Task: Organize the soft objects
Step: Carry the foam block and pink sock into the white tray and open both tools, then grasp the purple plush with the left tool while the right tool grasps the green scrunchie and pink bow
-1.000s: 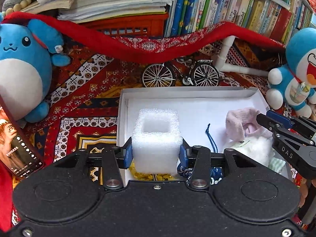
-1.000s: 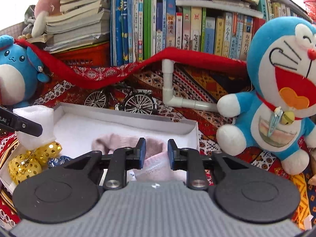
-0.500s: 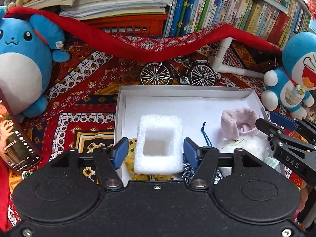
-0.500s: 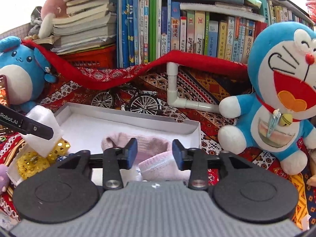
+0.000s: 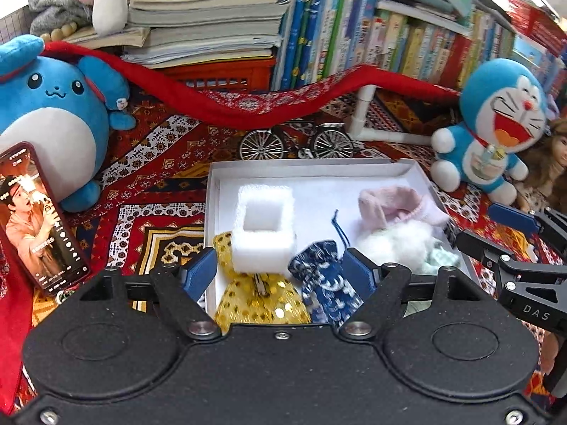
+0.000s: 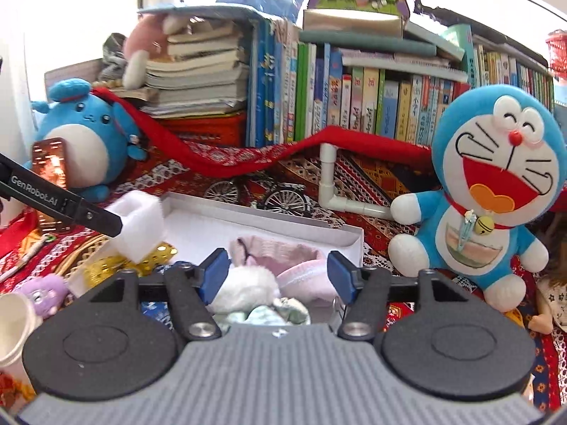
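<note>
A white box point(image 5: 319, 171) on the patterned cloth holds a hollow white foam block point(image 5: 264, 230), a gold sequin pouch point(image 5: 258, 301), a blue patterned pouch point(image 5: 324, 283), a pink sock point(image 5: 400, 203) and white fluff point(image 5: 393, 244). My left gripper point(image 5: 280, 274) is open and empty, raised just behind the foam block and pouches. My right gripper point(image 6: 278, 274) is open and empty above the pink sock point(image 6: 301, 276) and white fluff point(image 6: 244, 288); the foam block point(image 6: 140, 225) sits at the box's left end.
A blue plush point(image 5: 46, 120) and a phone point(image 5: 39, 216) stand left of the box. A Doraemon plush point(image 5: 496, 131) and a doll point(image 5: 556, 163) are to the right. A toy bicycle point(image 5: 296, 141), white pipe point(image 5: 365, 117) and books lie behind. A paper cup point(image 6: 12, 329) is at left.
My left gripper opened, let go of the foam block in the box and drew back and up. My right gripper opened wide and also pulled back from the pink sock.
</note>
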The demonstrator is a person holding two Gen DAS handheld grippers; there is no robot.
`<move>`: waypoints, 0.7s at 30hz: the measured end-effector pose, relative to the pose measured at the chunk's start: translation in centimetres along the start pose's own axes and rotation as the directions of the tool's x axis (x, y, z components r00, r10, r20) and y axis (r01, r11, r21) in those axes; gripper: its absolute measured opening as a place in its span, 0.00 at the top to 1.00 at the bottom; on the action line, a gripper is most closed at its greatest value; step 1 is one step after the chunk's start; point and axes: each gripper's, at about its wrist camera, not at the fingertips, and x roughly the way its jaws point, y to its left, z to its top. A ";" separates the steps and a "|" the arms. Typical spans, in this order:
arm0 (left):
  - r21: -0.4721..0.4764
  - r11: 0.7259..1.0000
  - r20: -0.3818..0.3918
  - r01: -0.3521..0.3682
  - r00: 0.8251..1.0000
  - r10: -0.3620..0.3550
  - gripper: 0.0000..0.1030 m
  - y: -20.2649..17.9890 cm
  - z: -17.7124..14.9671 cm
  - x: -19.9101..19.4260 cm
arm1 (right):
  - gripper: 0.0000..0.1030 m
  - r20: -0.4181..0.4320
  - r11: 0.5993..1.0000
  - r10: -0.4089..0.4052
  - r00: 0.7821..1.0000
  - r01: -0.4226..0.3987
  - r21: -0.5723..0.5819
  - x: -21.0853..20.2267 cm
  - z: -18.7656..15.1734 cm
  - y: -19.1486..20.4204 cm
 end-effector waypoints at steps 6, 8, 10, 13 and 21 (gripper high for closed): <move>0.031 0.999 0.032 0.026 0.999 -0.027 0.24 -0.9 -2.3 -2.5 | 0.22 0.039 0.999 0.040 0.998 -0.040 -0.001 -2.9 -0.8 0.5; 0.036 0.999 0.038 0.032 0.999 -0.033 0.24 -1.1 -3.0 -3.1 | 0.21 0.051 0.999 0.043 0.998 -0.043 -0.011 -3.7 -1.2 0.8; 0.035 0.998 0.043 0.045 0.998 -0.046 0.24 -1.2 -3.8 -3.7 | 0.20 0.064 0.999 0.047 0.997 -0.045 -0.027 -4.5 -1.5 1.2; 0.039 0.998 0.055 0.057 0.997 -0.059 0.23 -1.4 -4.8 -4.6 | 0.17 0.085 0.997 0.059 0.995 -0.055 -0.046 -5.8 -2.0 1.7; 0.034 0.997 0.095 0.069 0.993 -0.072 0.22 -1.1 -7.3 -6.7 | 0.15 0.102 0.996 0.078 0.992 -0.072 -0.060 -7.9 -3.2 2.2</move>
